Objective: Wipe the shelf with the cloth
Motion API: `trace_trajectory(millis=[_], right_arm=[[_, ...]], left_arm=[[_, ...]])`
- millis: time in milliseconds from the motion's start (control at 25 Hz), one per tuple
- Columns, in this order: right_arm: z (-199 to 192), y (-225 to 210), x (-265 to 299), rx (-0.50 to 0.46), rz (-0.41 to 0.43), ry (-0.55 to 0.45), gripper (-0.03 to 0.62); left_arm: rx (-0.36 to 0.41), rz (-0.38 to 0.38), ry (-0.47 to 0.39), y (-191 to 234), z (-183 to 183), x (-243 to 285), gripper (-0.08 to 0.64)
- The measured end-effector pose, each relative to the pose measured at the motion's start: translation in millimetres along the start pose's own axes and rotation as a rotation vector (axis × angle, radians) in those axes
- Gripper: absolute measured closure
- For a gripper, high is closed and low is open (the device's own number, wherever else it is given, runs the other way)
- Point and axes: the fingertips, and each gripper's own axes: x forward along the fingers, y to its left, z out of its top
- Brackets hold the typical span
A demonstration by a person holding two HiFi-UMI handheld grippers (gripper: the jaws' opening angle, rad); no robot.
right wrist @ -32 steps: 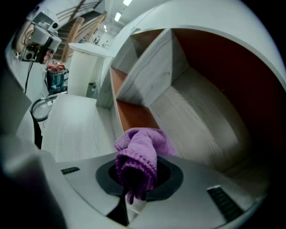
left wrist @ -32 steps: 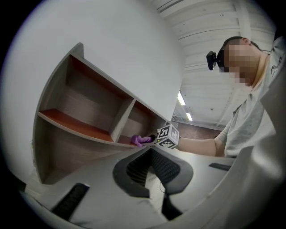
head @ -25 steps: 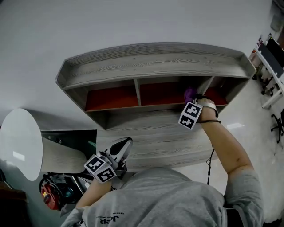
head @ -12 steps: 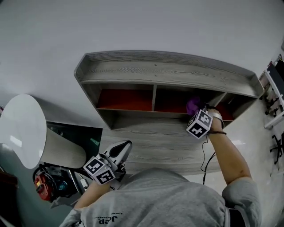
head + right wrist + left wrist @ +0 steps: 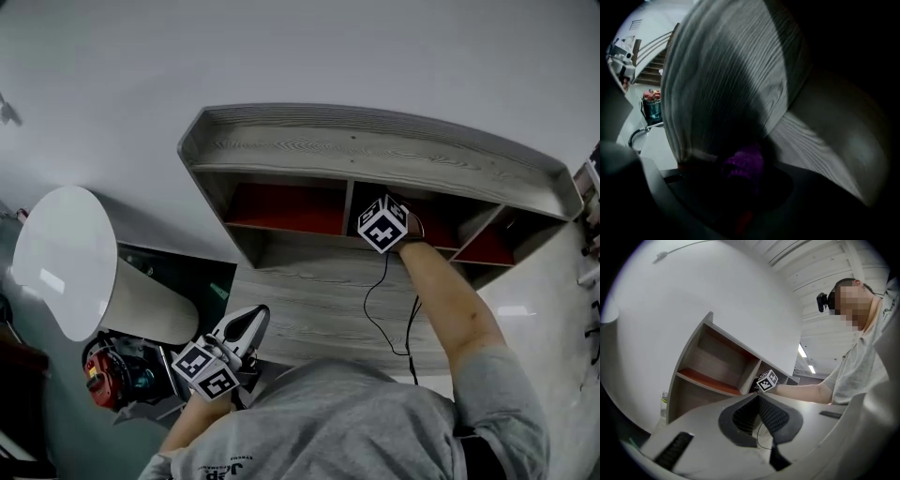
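Against white wall (image 5: pixel 281 56), mid-wipe by the look of it: crumpled purple cloth (image 5: pixel 743 166) pinched in right hand-held gripper (image 5: pixel 384 217) inside middle bay of grey wood-grain shelf (image 5: pixel 375 150), left hand-held gripper (image 5: pixel 248 323) pressed together, idle at grey desk (image 5: pixel 319 309) edge; next, probably sweeping sideways along bay floor.

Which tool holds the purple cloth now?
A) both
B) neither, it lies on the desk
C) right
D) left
C: the right gripper view shows the purple cloth clamped in the right tool, which reaches into the shelf. The left tool is shut with nothing in it.
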Motion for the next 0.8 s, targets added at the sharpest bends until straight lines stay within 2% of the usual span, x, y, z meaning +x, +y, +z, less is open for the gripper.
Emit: trace_trajectory(millis=[120, 240, 400, 480, 600, 680, 760, 800], right_arm=[[-12.8, -1.5, 6.3, -0.118, -0.028, 0.068, 0.528], [-54.2, -25.1, -7.9, -0.176, -0.074, 0.203, 0.528], [-139.3, -75.3, -49.0, -0.178, -0.15, 0.469, 0.528], [-171.5, -91.6, -65.9, -0.225, -0.19, 0.625, 0.528], [-198.1, -100.4, -77.9, -0.391, -0.238, 0.878, 0.531], [-211.9, -104.5, -82.7, -0.488, -0.232, 1.037, 0.531], [-222.7, -109.4, -87.4, -0.532, -0.21, 1.136, 0.531], [-224.2, -110.1, -88.1, -0.529, -0.198, 1.141, 0.531]], left_arm=[[-0.004, 0.008, 0.014, 1.5, -3.3, -1.5, 0.543], [0.003, -0.017, 0.024, -3.1, -4.0, 5.7, 0.543], [0.004, -0.06, 0.024, -8.0, -3.3, 20.3, 0.543], [-0.002, -0.088, 0.023, -11.9, -4.6, 28.8, 0.543], [-0.012, -0.134, 0.026, -19.3, -7.6, 39.0, 0.543], [-0.014, -0.156, 0.026, -22.6, -8.1, 43.1, 0.543], [-0.015, -0.164, 0.022, -23.1, -7.2, 44.3, 0.543], [-0.016, -0.164, 0.02, -22.3, -6.6, 43.6, 0.543]])
